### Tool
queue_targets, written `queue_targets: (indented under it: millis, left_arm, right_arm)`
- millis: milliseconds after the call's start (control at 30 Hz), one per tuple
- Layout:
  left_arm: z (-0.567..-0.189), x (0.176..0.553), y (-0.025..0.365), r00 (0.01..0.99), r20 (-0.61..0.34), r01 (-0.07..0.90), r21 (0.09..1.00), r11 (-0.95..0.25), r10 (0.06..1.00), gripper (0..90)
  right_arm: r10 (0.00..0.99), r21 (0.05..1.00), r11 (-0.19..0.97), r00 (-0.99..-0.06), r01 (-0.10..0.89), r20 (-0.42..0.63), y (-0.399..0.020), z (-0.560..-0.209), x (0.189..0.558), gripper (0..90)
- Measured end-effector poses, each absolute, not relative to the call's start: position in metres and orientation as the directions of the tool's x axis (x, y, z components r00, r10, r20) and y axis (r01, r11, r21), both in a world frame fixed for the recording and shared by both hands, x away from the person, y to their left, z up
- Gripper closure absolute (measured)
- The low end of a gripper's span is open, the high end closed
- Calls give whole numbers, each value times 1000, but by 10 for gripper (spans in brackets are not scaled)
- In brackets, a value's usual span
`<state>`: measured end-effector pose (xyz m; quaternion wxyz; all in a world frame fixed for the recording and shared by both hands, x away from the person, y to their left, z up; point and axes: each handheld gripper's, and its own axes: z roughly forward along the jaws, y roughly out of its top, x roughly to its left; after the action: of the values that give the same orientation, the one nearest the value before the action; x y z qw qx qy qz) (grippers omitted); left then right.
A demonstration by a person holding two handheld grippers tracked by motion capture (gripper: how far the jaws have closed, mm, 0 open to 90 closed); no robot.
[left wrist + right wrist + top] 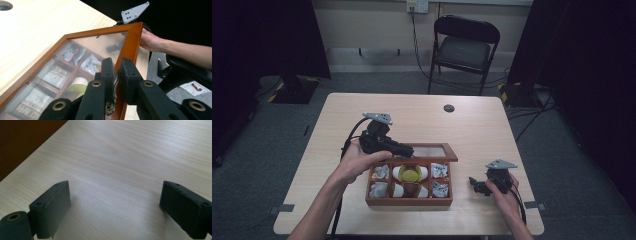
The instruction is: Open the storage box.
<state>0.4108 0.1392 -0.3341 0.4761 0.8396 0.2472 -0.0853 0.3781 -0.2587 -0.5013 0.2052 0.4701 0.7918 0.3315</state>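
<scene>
The glass-paned lid with a reddish-brown wooden frame (75,47) stands half raised above the brown wooden box with six compartments (408,202), which sits on the near middle of the light wooden desk (482,130). The lid is tilted, its far edge at the back of the box. My left hand-held gripper (117,72) is closed on the front edge of this lid: the two black pads press on the frame from both sides, just at a small ornamental metal clasp (110,108) fixed on that edge. In the high view this left hand-held gripper (404,149) reaches from the left over the back of the box.

Through the glass I see the compartments: white paper packets with printed letters (56,73), shiny foil sachets (91,64), and in the middle a white cup with a yellow-green round thing in it (410,175).

My right hand-held gripper (115,205) rests low over the desk just to the right of the box, near the front edge. Its jaws stand wide apart and nothing is between them, only bare wood of the desk. The dark side of the box is in the upper left corner of the right gripper view.

Behind the desk, well apart, stands a black folding chair (464,50) on the grey floor.
</scene>
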Motion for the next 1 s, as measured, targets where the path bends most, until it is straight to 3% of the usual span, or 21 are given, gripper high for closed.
queue_targets:
  millis: [1000]
  left_arm:
    - [-323, 423, 142, 869, -355, 477, 786, -393, 345, 816]
  right_arm:
    - [888, 717, 328, -461, 614, -12, -258, -501, 377, 89]
